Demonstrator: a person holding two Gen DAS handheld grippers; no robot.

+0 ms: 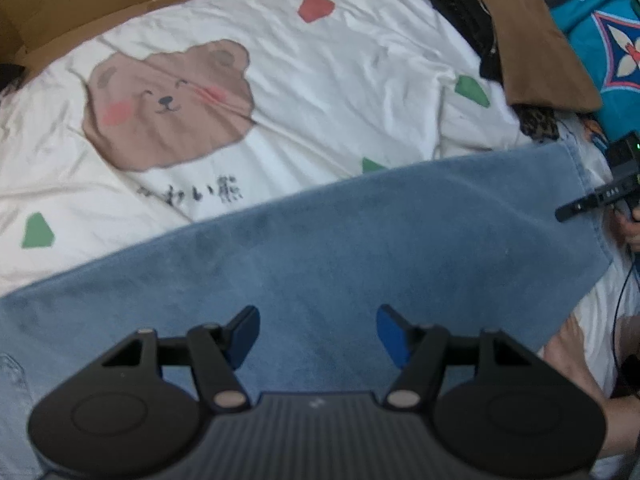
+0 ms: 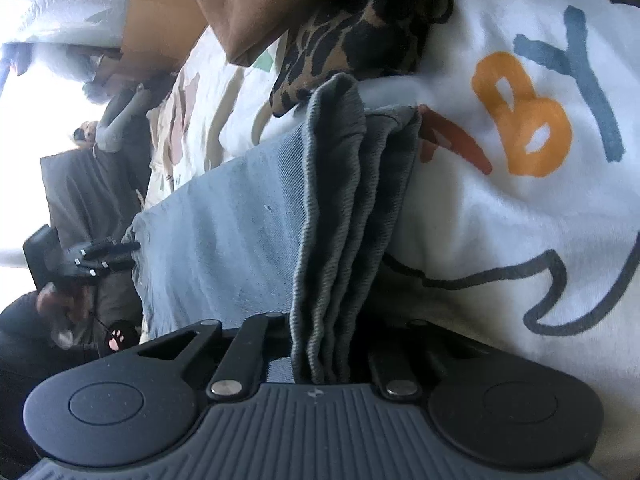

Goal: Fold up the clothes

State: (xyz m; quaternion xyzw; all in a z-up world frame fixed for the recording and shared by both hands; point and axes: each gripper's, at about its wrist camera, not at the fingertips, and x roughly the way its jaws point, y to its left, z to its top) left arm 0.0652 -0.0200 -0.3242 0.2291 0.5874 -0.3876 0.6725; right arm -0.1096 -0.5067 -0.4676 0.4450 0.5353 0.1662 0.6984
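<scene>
A blue denim garment (image 1: 360,248) lies folded lengthwise across a white bear-print bedsheet (image 1: 280,80). My left gripper (image 1: 318,334) hovers open and empty just above the denim's near part. My right gripper (image 2: 324,344) is shut on the stacked layered edge of the denim (image 2: 340,220); its fingertips are hidden by the cloth. In the left wrist view the right gripper (image 1: 600,196) shows at the denim's far right end. In the right wrist view the left gripper (image 2: 104,258) shows at the denim's far corner.
A brown garment (image 1: 532,40), a black item (image 1: 460,12) and leopard-print cloth (image 1: 538,122) lie at the far right. A teal patterned cloth (image 1: 608,40) is beyond them. A white lettered fabric (image 2: 520,140) lies under the denim. A cardboard edge (image 1: 80,8) borders the far side.
</scene>
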